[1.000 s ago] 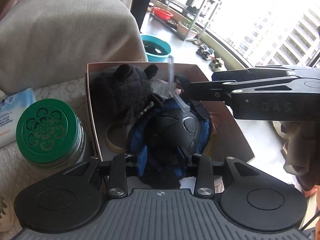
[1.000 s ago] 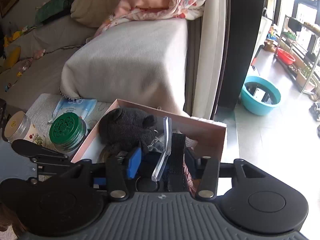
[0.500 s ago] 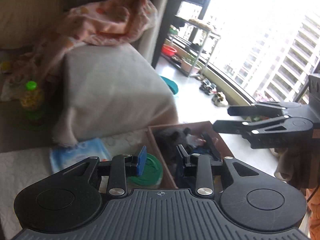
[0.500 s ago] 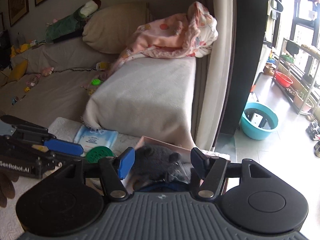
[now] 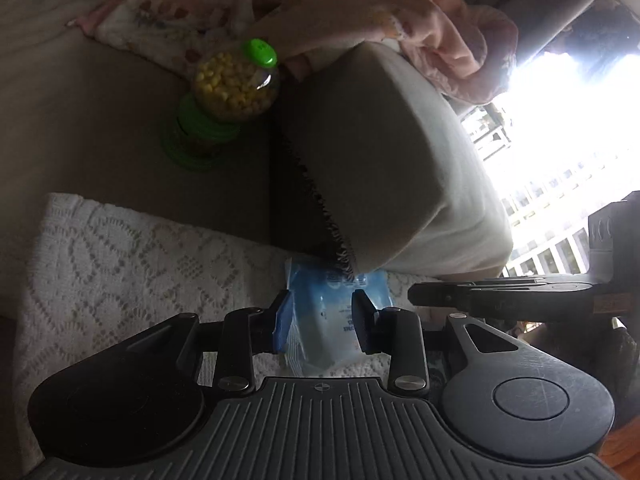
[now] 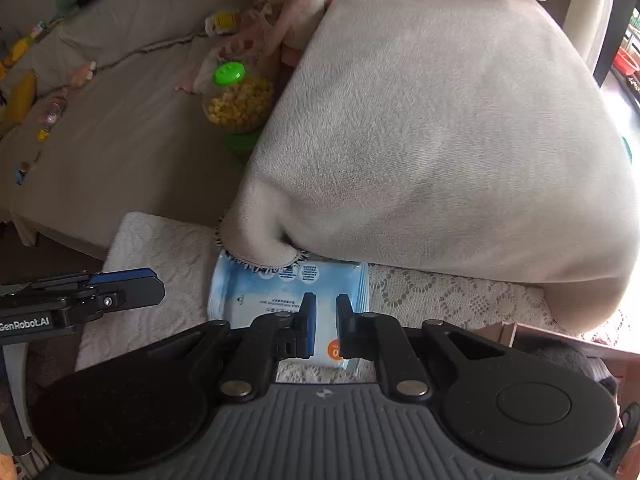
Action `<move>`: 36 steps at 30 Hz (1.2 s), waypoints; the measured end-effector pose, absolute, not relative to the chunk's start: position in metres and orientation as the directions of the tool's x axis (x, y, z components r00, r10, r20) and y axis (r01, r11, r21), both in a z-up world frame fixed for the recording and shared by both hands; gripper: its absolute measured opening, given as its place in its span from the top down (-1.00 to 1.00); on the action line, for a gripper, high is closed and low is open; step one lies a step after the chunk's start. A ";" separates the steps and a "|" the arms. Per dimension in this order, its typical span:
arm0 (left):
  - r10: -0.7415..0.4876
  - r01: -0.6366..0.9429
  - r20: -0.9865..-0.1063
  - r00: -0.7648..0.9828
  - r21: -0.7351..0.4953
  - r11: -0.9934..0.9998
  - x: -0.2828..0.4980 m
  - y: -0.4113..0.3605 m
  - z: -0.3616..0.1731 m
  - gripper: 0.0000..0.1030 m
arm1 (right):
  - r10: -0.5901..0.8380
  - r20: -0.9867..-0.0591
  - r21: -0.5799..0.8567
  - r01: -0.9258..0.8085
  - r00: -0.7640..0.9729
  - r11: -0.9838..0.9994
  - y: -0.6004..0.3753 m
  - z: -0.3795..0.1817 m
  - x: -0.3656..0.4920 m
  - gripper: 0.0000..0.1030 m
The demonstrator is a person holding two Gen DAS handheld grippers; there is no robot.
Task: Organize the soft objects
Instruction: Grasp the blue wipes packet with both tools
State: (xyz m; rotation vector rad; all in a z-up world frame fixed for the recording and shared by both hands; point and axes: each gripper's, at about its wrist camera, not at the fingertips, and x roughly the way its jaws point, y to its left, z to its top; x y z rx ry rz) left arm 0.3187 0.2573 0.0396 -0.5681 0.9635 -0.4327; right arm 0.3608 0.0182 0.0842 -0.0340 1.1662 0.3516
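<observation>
A blue and white wet-wipes pack [image 6: 280,292] lies flat on the white lace cloth [image 6: 160,240], its far edge tucked under the grey blanket's fringe. It also shows in the left wrist view [image 5: 336,320]. My left gripper [image 5: 320,320] is open, its fingers on either side of the pack and above it. My right gripper [image 6: 322,320] hovers over the pack's near end, jaws narrowly apart with nothing between them. The right gripper shows side-on in the left wrist view [image 5: 416,294]. The pink box corner [image 6: 560,340] holds a black plush [image 6: 568,356], mostly hidden.
A grey blanket-covered sofa arm [image 6: 440,120] rises right behind the pack. A corn-filled jar with a green lid [image 6: 236,100] sits on the sofa seat. A pink floral blanket [image 5: 360,8] lies on top. Small toys [image 6: 24,92] lie at far left.
Both grippers left the box and swung left, tilting down over the wipes pack. The box, plush and green-lidded jar dropped out of the left view. The right jaws narrowed.
</observation>
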 end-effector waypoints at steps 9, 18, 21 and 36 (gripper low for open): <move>-0.637 0.116 -0.597 0.488 -0.679 0.725 0.341 0.250 -0.002 0.32 | 0.203 -0.932 0.138 -0.224 0.300 0.965 0.016 0.042 0.384 0.80; -0.695 0.168 -0.567 0.441 -0.709 0.685 0.336 0.244 0.008 0.12 | 0.231 -0.926 0.165 -0.232 0.297 0.959 0.003 0.042 0.376 0.75; -0.618 0.168 -0.641 0.456 -0.619 0.767 0.333 0.236 0.010 0.32 | 0.138 -0.922 0.067 -0.202 0.361 0.977 -0.004 0.047 0.369 0.75; -0.790 0.279 -0.397 0.468 -0.781 0.558 0.320 0.257 0.032 -0.26 | 0.249 -0.937 0.202 -0.199 0.246 0.959 -0.007 0.040 0.374 0.92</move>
